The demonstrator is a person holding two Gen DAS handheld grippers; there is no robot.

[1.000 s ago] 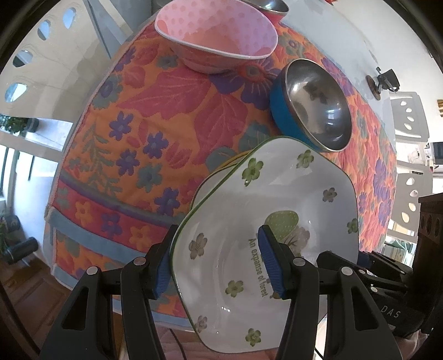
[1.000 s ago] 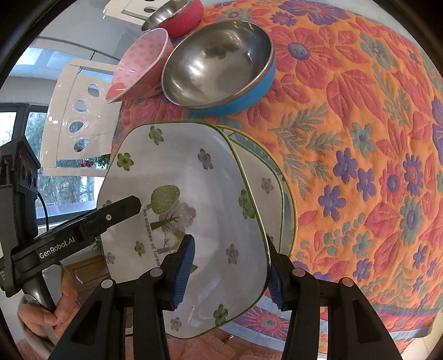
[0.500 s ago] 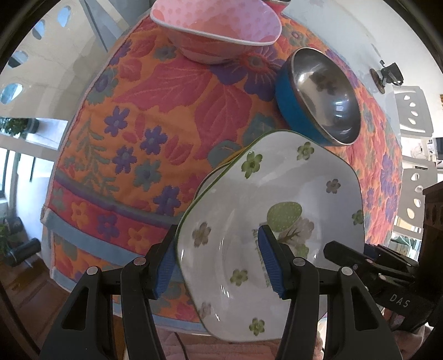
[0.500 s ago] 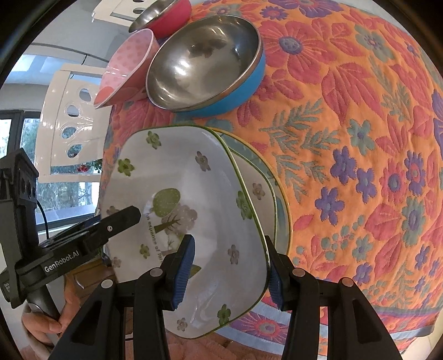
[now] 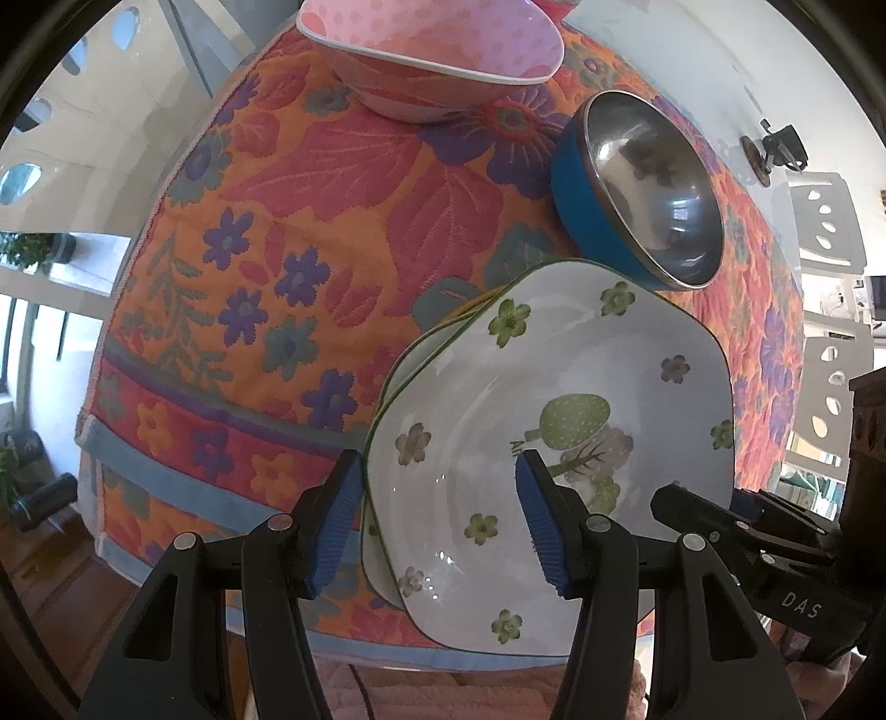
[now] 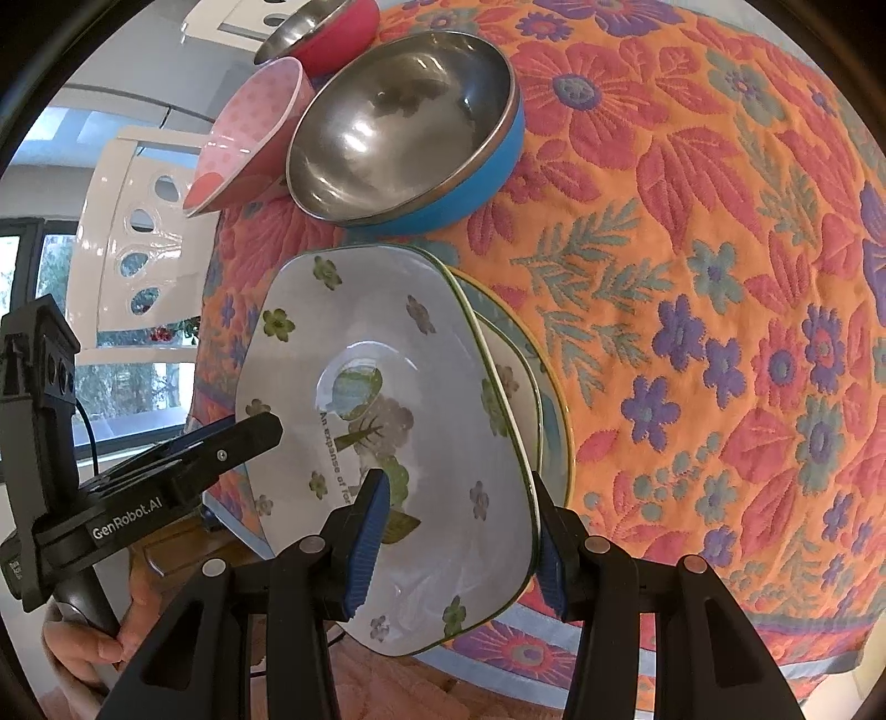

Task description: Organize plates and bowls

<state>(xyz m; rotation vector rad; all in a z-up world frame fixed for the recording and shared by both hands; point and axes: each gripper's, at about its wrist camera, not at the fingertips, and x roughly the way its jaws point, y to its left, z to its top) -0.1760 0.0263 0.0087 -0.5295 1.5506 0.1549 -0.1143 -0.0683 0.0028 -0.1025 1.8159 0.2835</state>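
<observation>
Steel bowls (image 6: pixel 398 127) two, pink bowl (image 5: pixel 432 50) one

White green-flowered plate (image 5: pixel 554 399), blue steel-lined bowl (image 5: pixel 637 188), pink dotted bowl (image 5: pixel 432 50)

"An expanse of for…" on the flowered plate (image 6: pixel 387 387); "GenRobot.AI" on the left tongs (image 6: pixel 183 471); "DAS" on the right tongs (image 5: pixel 720 515).
</observation>
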